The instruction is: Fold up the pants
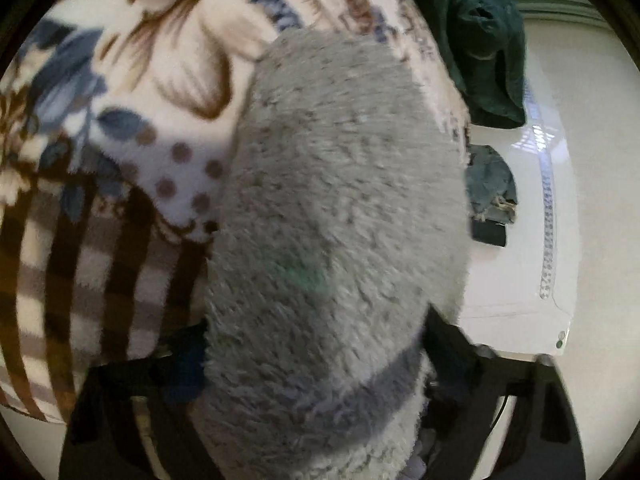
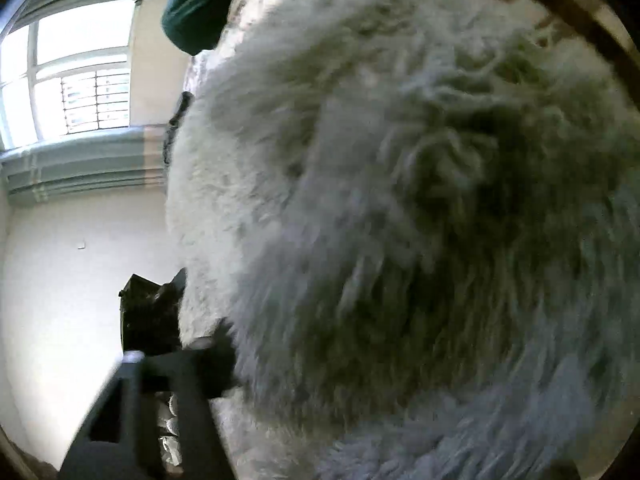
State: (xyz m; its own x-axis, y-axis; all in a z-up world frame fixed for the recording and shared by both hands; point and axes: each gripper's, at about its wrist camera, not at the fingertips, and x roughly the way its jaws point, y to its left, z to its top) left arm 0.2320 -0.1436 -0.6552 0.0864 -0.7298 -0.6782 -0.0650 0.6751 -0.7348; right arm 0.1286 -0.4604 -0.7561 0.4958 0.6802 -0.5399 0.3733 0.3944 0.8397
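The grey fleece pants [image 1: 336, 208] fill the middle of the left wrist view, lying on a floral and checked blanket [image 1: 132, 92]. My left gripper [image 1: 316, 364] is shut on the pants; its black fingers [image 1: 448, 344] show at both sides of the fabric. In the right wrist view the pants [image 2: 400, 220] cover most of the frame, very close to the lens. My right gripper [image 2: 304, 364] is shut on the pants; only its left finger [image 2: 212, 360] shows, the other is hidden by the fleece.
A dark green garment [image 1: 484, 36] lies at the blanket's far edge, also in the right wrist view [image 2: 200, 4]. A blue-grey cloth [image 1: 490, 184] and a dark flat object [image 1: 488, 234] lie on the white floor [image 1: 516, 272]. A barred window [image 2: 80, 80] is at left.
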